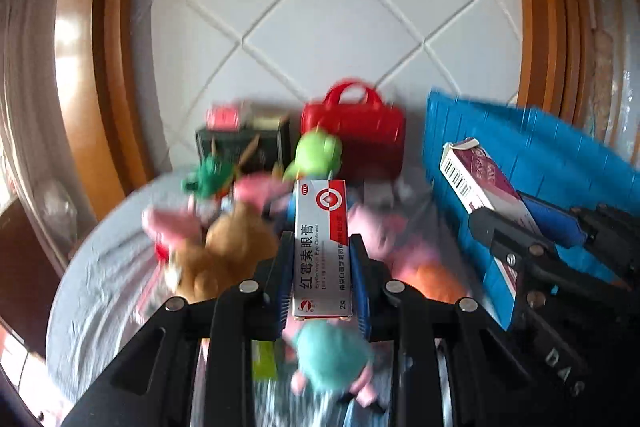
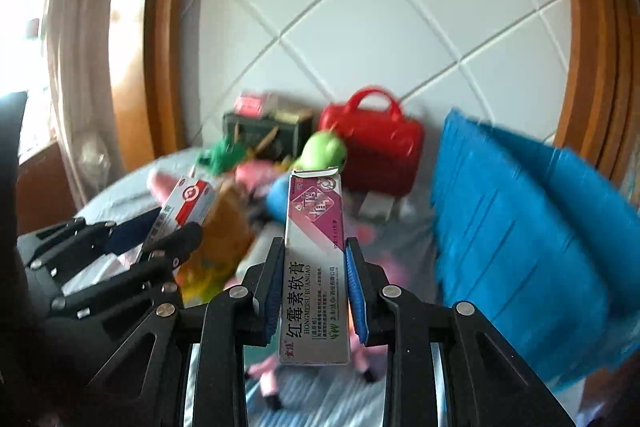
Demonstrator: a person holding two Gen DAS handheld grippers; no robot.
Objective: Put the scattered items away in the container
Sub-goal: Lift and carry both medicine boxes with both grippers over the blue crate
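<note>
Blue fabric forms the container [image 2: 520, 227], which is taken as the landmark; it stands at the right edge of a round table [image 1: 92, 275] covered in pale cloth. Farthest left of the container, a dark green box [image 1: 240, 143] is seen against the white tiled wall [image 1: 320, 7], with a small red pack on top of it. Nearer the container, a heap of soft toys is spread over the table: a green one [image 1: 208, 175], a brown one [image 1: 228, 251], pink ones [image 1: 384, 227] and a lime green one [image 1: 318, 153]. A red handbag [image 2: 374, 143] is set upright behind the heap, just left of the container.

Above the heap, left of the container, the left gripper [image 1: 322, 267] is seen with its blue pads pressed onto the long sides of a red and white ointment box [image 1: 322, 247], which is held pointing away from the camera. A teal and pink toy [image 1: 332, 359] is visible under it.

Closer to the container, the right gripper [image 2: 314, 287] is clamped on a silver and magenta ointment box [image 2: 314, 259], its pads pressed against both long sides. In the left wrist view this box is seen in front of the container's near wall. Neither box is inside the container. Much of the table is blurred.
</note>
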